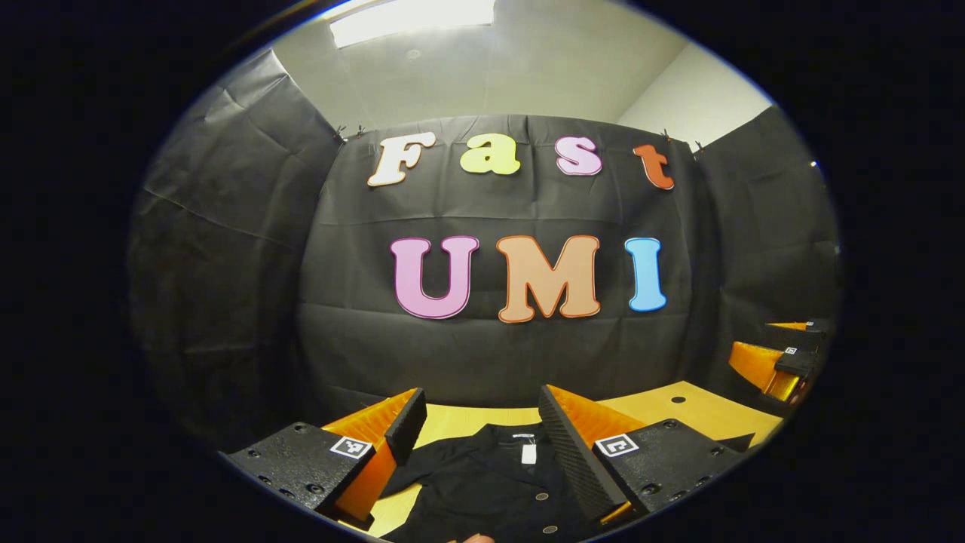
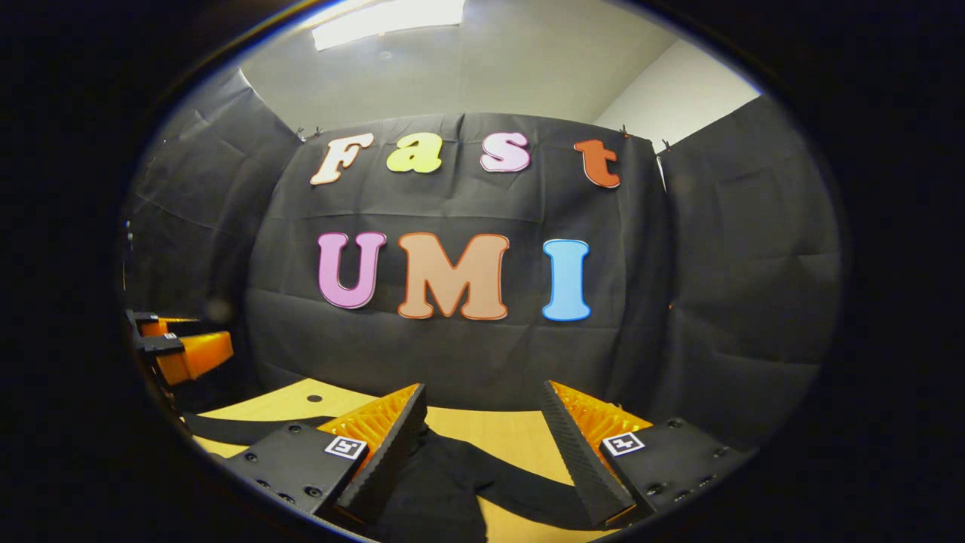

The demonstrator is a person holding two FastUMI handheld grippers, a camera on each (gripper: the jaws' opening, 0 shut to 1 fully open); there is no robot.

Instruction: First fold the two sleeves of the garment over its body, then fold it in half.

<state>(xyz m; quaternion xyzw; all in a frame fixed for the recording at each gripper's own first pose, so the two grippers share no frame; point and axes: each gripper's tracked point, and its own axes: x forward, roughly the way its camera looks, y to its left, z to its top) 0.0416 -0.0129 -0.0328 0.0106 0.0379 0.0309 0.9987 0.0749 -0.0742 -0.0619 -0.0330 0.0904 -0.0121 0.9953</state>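
- A yellow wooden table [image 1: 678, 411] is carrying the work, with black cloth walls [image 1: 226, 264] hanging round the booth and a ceiling light [image 1: 411, 19] glowing overhead.
- One black buttoned shirt [image 1: 490, 483] is lying flat on the table, collar toward the back wall.
- Two grippers are hovering: the left gripper [image 1: 482, 445] is gaping wide over the collar, holding nothing.
- The right gripper [image 2: 482, 445] is spreading wide above a sleeve [image 2: 452, 475], empty too.

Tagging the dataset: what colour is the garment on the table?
Black, plain. The garment shows best in the left gripper view, lying on the table.
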